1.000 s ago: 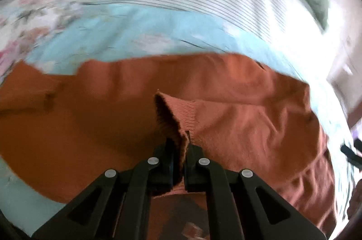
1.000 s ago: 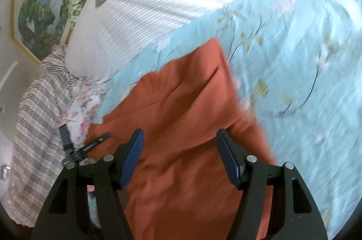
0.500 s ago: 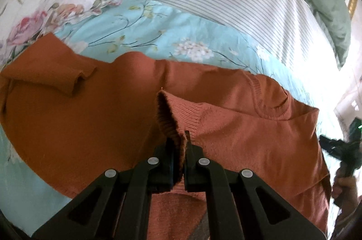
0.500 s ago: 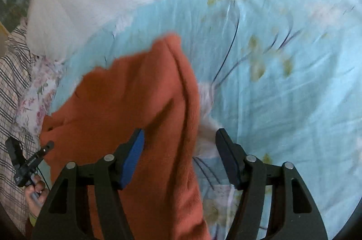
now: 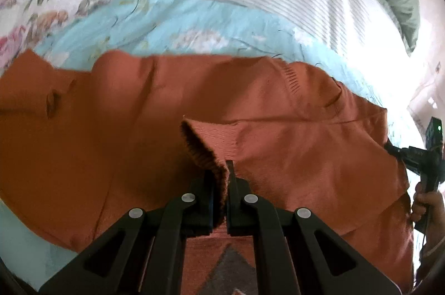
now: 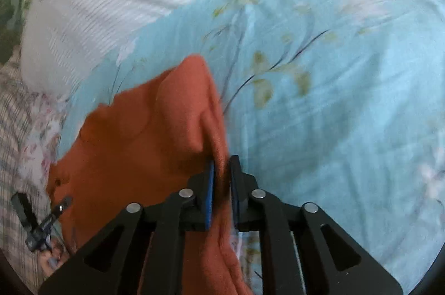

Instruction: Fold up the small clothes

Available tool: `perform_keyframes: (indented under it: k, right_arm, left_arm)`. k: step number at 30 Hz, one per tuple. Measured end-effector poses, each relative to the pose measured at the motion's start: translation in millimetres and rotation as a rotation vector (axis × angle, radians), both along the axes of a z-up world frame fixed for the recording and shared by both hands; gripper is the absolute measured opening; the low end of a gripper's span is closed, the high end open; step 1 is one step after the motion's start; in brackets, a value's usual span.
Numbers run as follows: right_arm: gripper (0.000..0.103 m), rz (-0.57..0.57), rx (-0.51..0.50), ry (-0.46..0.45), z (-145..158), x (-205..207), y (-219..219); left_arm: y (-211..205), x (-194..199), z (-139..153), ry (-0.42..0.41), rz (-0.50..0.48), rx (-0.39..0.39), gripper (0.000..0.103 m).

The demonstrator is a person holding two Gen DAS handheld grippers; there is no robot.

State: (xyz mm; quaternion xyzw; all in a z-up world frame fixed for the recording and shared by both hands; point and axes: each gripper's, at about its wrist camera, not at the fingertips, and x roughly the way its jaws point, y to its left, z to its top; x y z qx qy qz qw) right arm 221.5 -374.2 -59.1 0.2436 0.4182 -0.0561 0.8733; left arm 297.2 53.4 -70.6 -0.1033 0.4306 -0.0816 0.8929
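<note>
The rust-orange knitted sweater (image 5: 139, 133) lies spread on the bed's pale blue floral sheet (image 5: 172, 25). On the left, the left claw (image 5: 221, 178) is clamped on a ribbed cuff. That thin pinch could slip if the sleeve is pulled taut. On the right, the right claw (image 6: 221, 178) grips the sweater's side edge, near the sheet. Uneven lifting by the two claws would probably skew the fold or bunch the knit.

Rust-orange knit sweater (image 5: 278, 128): we note it spread and rumpled, ribbed cuff raised, on light-blue floral bedding.
</note>
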Motion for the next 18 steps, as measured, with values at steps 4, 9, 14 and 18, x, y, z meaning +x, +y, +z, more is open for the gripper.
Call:
perform_keyframes:
  k: [4, 9, 14, 18]
  right_arm:
    - [0.021, 0.140, 0.013, -0.063, 18.1, 9.0, 26.7]
    - [0.017, 0.098, -0.016, 0.006, -10.6, 63.1, 17.3]
    - [0.005, -0.007, 0.062, -0.065, 4.0, 56.4, -5.4]
    - [0.006, 0.094, 0.076, -0.082, 11.3, 7.5, 26.9]
  left_arm:
    - [6.5, -1.9, 0.2, -0.005, 0.006, -0.016, 0.004]
    - [3.5, -3.5, 0.3, -0.009, 0.016, -0.002, 0.004]
    - [4.2, -1.8, -1.6, 0.009, 0.019, -0.005, 0.005]
    - [7.6, -3.4, 0.2, 0.006, 0.013, -0.013, 0.006]
